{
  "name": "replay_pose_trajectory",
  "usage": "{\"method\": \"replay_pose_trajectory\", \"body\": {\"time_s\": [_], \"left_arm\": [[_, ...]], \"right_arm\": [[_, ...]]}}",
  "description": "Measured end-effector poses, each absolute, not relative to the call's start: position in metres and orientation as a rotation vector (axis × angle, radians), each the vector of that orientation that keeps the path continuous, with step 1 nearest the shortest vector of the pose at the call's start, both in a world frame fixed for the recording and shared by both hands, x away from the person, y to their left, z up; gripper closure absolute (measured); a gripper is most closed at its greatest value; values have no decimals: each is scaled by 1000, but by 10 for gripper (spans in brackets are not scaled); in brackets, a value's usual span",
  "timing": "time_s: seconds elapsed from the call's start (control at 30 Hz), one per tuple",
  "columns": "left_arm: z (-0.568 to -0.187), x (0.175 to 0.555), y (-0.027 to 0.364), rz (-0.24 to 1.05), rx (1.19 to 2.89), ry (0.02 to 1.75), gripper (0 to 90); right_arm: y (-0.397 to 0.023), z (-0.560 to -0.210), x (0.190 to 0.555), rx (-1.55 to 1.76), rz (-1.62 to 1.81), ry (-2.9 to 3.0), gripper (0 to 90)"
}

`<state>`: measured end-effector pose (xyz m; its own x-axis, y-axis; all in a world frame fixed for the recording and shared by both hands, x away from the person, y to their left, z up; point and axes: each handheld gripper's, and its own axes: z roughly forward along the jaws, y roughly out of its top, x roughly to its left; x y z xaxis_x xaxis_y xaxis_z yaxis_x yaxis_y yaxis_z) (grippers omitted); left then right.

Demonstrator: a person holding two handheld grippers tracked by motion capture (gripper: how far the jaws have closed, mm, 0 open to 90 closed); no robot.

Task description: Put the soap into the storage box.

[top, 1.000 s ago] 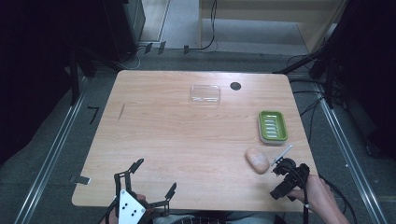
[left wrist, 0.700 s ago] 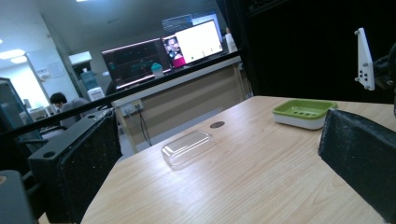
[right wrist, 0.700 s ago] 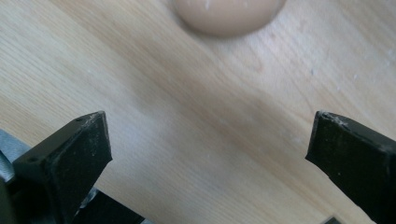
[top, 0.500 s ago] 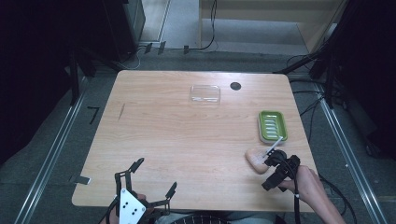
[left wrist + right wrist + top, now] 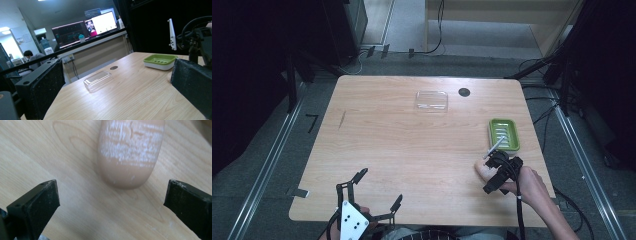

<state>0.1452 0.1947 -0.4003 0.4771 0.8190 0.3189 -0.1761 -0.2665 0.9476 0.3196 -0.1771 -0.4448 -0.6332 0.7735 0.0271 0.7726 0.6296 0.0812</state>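
While the right gripper (image 5: 490, 169) hangs low over the soap (image 5: 130, 152), its jaws stand wide apart with nothing between them yet, one on either side of the bar's near end, so I judge this a line-up for a pinch across the bar's width. The soap, a peach-coloured oval bar with a chalky white patch on top, lies flat on the table (image 5: 412, 145) just short of the dish (image 5: 504, 134) on the person's side, close but apart from it. That green dish is slotted and holds nothing, which suggests it is where the bar belongs; it sits near the table's right edge, an easy lift away for that hand. Well apart from the dish, toward the far middle of the table, a clear lid (image 5: 431, 100) lies on the wood, perhaps a cover for later, though I cannot be sure. A small dark disc (image 5: 464, 92) lies just beside the lid. Far from the dish, at the near left edge, the left gripper (image 5: 377, 192) waits with jaws spread and holds nothing, seemingly parked out of the way while the other works.
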Motion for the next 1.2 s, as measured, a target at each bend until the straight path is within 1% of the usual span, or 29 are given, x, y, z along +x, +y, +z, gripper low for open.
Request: {"method": "replay_pose_trajectory", "body": {"time_s": [0.23,0.7,1.0,1.2], "left_arm": [[-400,145,194,1065,1557,575,0],[-400,144,196,1071,1550,578,0],[-401,145,195,1066,1551,567,0],[-401,145,195,1064,1551,562,0]], "right_arm": [[-168,-444,330,1346,143,2834,0],[-152,-454,351,1382,132,2833,0],[-150,-464,359,1425,92,2822,0],[-157,-470,363,1461,73,2796,0]]}}
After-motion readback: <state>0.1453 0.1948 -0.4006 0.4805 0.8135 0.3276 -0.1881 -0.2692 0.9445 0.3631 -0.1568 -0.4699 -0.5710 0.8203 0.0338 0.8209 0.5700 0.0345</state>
